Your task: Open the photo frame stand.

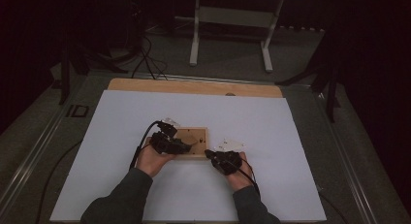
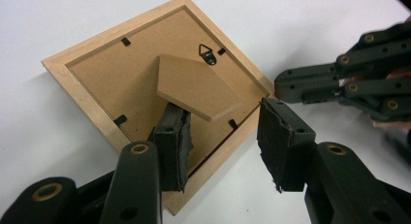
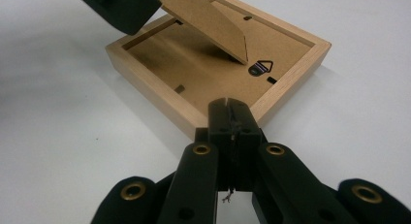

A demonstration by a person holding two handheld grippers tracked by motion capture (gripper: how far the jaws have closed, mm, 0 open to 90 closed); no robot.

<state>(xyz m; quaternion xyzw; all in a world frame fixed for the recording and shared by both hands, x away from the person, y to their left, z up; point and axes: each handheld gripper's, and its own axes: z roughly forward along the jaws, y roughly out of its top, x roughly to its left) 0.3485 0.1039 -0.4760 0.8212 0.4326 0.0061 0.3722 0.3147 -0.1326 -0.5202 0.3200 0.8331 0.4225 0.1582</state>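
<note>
The picture frame [image 1: 190, 141] lies face down near the middle of the white table [image 1: 271, 185] in the high view, with my left gripper [image 1: 186, 147] over its near edge and my right gripper [image 1: 209, 153] pressed at its right corner.

In the left gripper view, my jaws stand apart. One pad sits under the raised fibreboard stand [image 2: 198, 86], the other hangs off beyond the frame's edge, and neither squeezes anything. The hanger [image 2: 208, 54] is just beyond the stand's hinge end.

In the right gripper view, my jaws are clamped together with nothing between them, tips resting against the frame's wooden rim [image 3: 291, 83].

I judge the stand is being folded out. To do it well, I should keep the right tips steady on the corner so the frame cannot slide, and lift the stand gently from beneath rather than twist its hinge.
</note>
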